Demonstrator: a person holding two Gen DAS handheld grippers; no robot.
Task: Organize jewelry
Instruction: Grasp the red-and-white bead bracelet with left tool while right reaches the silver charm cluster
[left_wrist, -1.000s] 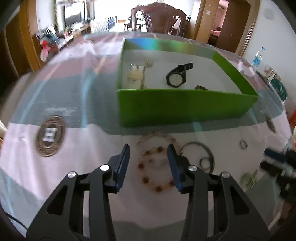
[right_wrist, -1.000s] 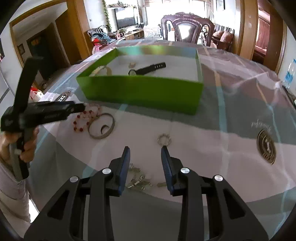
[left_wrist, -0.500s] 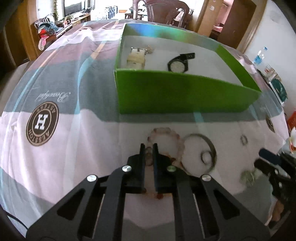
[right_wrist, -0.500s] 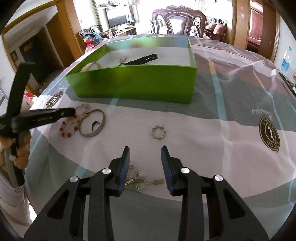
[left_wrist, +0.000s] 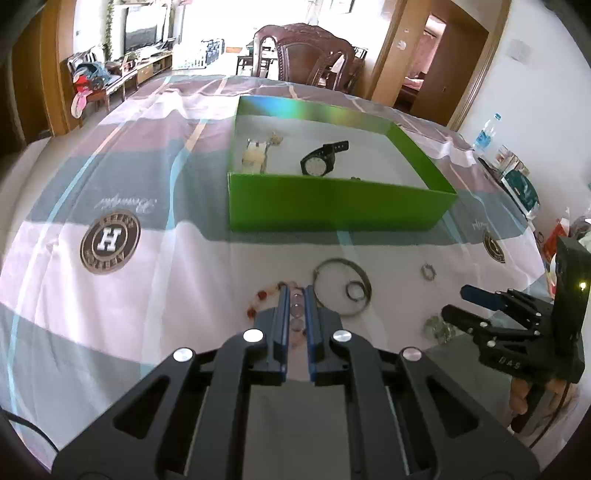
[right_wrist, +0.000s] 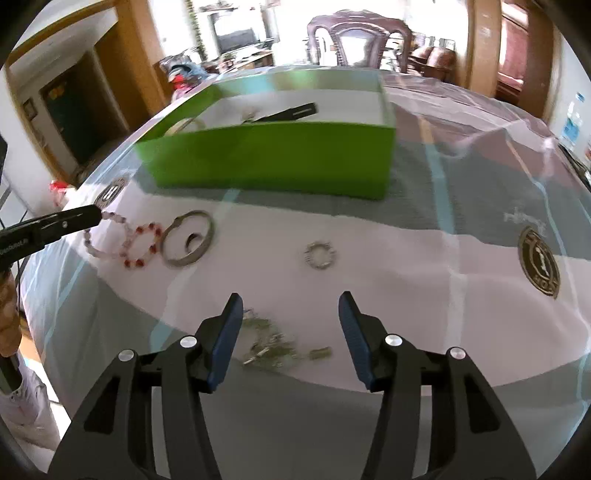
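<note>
On the cloth-covered table (left_wrist: 155, 295), short of the green box (left_wrist: 332, 210), our left tongs (left_wrist: 294, 295) pinch the limp, slippery bead bracelet (right_wrist: 122, 240) by its strand; our right tongs (right_wrist: 291, 314) are spreading, empty, above a light chain (right_wrist: 273, 350).

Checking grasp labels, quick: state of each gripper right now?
Left gripper: shut on the bead bracelet.
Right gripper: jaws opening, nothing held; small green pieces lie on the cloth below the gap.
</note>
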